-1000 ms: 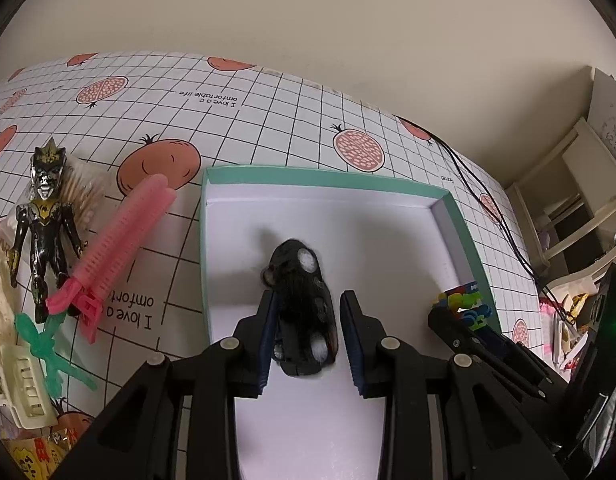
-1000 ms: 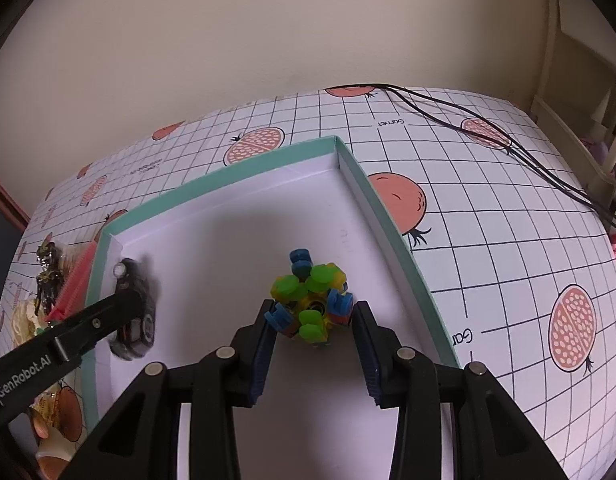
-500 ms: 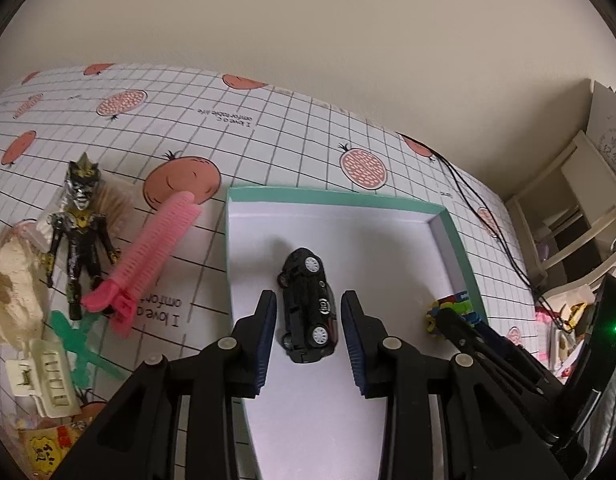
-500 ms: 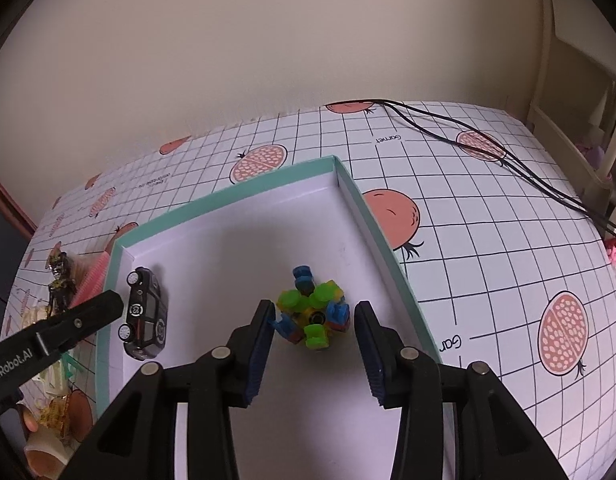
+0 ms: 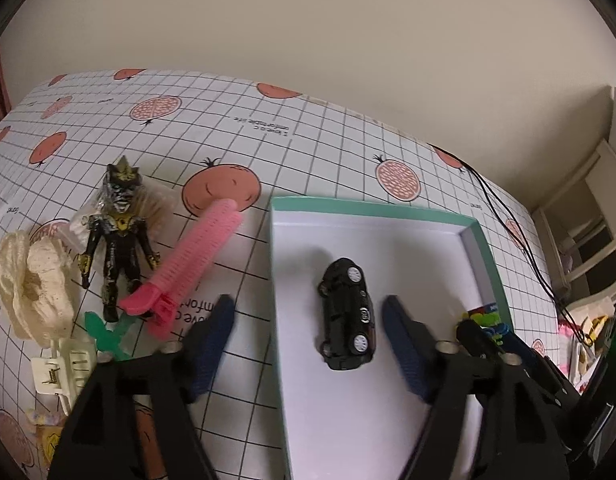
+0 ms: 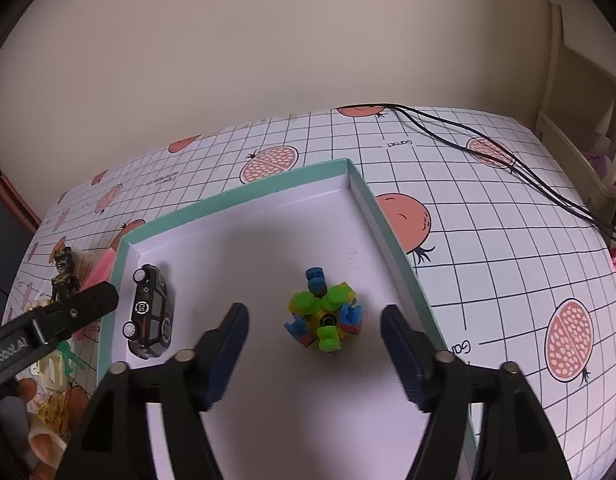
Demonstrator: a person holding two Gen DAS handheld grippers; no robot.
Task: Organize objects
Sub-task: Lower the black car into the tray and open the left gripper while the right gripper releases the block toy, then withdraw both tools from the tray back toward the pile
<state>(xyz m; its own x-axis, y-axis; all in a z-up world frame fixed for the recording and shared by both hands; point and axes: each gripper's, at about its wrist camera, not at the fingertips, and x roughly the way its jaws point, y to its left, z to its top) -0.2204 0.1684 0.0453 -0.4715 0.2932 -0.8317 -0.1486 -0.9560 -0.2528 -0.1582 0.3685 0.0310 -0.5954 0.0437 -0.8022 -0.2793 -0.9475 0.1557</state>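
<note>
A black toy car (image 5: 346, 313) (image 6: 150, 328) lies on the white floor of the teal-rimmed box (image 5: 371, 204) (image 6: 236, 196), near its left wall. My left gripper (image 5: 308, 320) hangs open above and behind the car, its left finger out over the tablecloth. A multicoloured block toy (image 6: 325, 316) (image 5: 487, 320) rests in the box near the right wall. My right gripper (image 6: 313, 328) stands open, pulled back from the block toy with nothing between its fingers. The left gripper's finger (image 6: 80, 308) shows at the left of the right wrist view.
Left of the box on the fruit-print tablecloth lie a pink hair roller clip (image 5: 188, 264), a black and gold action figure (image 5: 118, 236), a cream scrunchie (image 5: 32, 284), a green plastic piece (image 5: 106, 330) and a cream claw clip (image 5: 64, 368). Black cables (image 6: 507, 160) cross the far right.
Both grippers opened wide and drew back and up. The car and the block toy were let go and now rest in the box.
</note>
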